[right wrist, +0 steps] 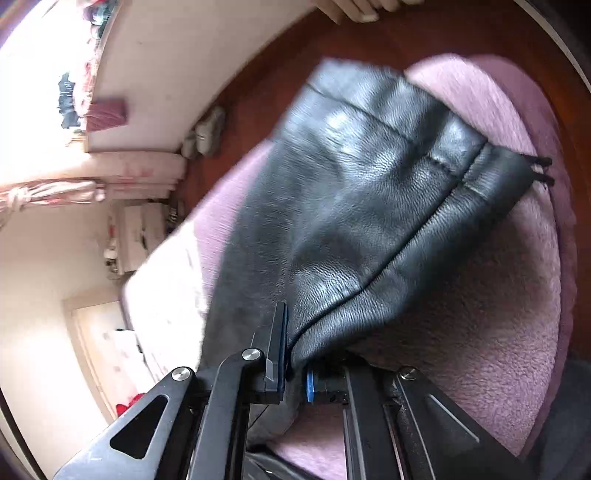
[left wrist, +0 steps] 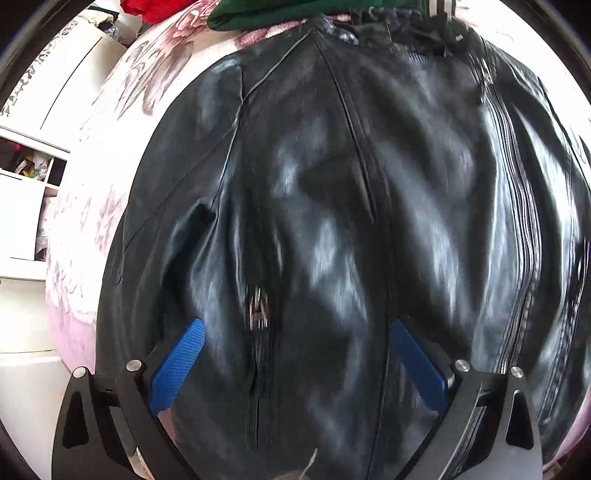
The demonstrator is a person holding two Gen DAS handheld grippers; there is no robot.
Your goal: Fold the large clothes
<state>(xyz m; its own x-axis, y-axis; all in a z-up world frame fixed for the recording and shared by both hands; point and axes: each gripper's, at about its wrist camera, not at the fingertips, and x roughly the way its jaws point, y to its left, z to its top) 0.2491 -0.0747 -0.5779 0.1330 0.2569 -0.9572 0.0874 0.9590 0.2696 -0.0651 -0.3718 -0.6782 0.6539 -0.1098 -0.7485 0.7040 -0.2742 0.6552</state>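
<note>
A black leather jacket (left wrist: 332, 206) lies spread on a pink floral bed cover (left wrist: 110, 155) and fills the left wrist view, its front zip (left wrist: 517, 229) running down the right side. My left gripper (left wrist: 295, 332) is open just above the jacket, its blue pads (left wrist: 177, 365) either side of a pocket zip pull (left wrist: 258, 310). In the right wrist view my right gripper (right wrist: 295, 354) is shut on a fold of the jacket's sleeve (right wrist: 369, 206), which hangs out over the pink cover (right wrist: 480, 314).
A green garment (left wrist: 314, 14) and a red one (left wrist: 147, 9) lie at the far end of the bed. White shelves (left wrist: 29, 192) stand to the left. Dark wooden floor (right wrist: 266, 74) and a white wall (right wrist: 166, 55) lie beyond the bed edge.
</note>
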